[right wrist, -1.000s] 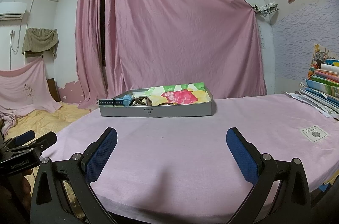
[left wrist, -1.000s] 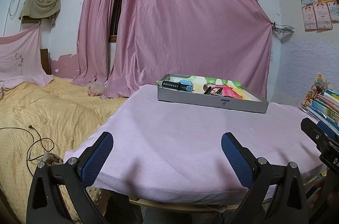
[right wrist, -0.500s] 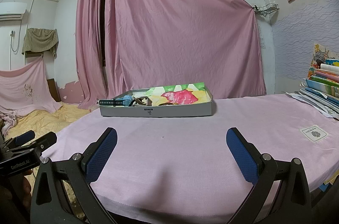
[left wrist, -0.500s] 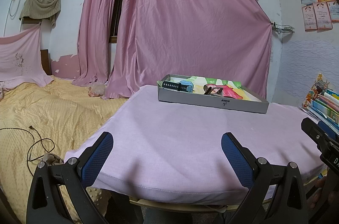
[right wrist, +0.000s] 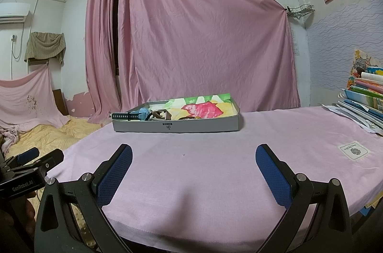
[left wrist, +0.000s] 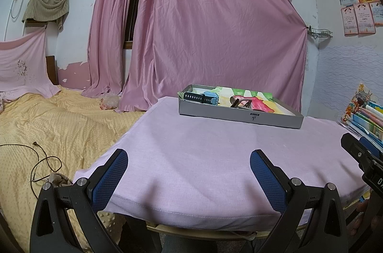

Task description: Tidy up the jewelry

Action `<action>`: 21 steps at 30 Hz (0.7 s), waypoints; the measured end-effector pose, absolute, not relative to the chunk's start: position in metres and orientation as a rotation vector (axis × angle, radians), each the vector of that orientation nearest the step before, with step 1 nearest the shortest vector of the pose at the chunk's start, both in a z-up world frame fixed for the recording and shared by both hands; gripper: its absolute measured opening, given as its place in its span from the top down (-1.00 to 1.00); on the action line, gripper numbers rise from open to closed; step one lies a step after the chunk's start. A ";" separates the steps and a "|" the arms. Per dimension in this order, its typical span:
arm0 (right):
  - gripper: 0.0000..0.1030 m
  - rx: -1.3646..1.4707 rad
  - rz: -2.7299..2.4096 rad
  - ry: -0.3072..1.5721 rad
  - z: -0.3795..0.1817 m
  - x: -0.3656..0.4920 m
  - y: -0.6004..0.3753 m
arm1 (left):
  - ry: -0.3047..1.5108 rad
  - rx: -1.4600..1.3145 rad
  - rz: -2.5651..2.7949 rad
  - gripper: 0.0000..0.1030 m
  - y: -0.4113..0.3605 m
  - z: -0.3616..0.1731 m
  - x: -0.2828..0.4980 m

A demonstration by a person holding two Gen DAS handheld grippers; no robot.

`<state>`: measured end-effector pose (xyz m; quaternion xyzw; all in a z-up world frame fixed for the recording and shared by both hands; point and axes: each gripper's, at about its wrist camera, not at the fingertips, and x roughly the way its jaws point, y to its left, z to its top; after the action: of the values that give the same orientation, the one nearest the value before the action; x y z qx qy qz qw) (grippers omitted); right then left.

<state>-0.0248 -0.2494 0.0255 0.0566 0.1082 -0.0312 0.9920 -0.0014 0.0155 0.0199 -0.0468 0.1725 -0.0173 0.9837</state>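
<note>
A grey tray (right wrist: 176, 127) sits at the far side of the table (right wrist: 215, 169), holding a blue watch (right wrist: 137, 114) at its left end and a brown item beside it. A pink cloth covers the table; pink curtains (right wrist: 191, 37) hang behind, a yellow bed (left wrist: 47, 133) lies left, books (right wrist: 366, 95) are stacked right. The left gripper (left wrist: 189, 165) and the right gripper (right wrist: 194, 161) hover at the near edge, both spread wide and empty.

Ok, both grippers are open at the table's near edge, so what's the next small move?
Probably reach the left gripper forward toward the blue watch at the tray's left end. Both grippers are empty, and the tray sits far across the table.
</note>
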 end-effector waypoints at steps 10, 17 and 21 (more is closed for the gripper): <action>-0.97 0.113 -0.060 0.218 0.026 -0.026 -0.250 | 0.350 -0.095 -0.031 -0.99 0.016 0.020 -0.001; -0.97 0.114 -0.061 0.217 0.026 -0.028 -0.249 | 0.347 -0.092 -0.031 -0.99 0.017 0.021 -0.001; -0.97 0.115 -0.062 0.217 0.026 -0.028 -0.250 | 0.346 -0.092 -0.030 -0.99 0.016 0.021 -0.002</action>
<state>-0.0280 -0.2496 0.0256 0.0574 0.1083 -0.0307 0.9920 -0.0017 0.0162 0.0211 -0.0460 0.1723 -0.0149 0.9839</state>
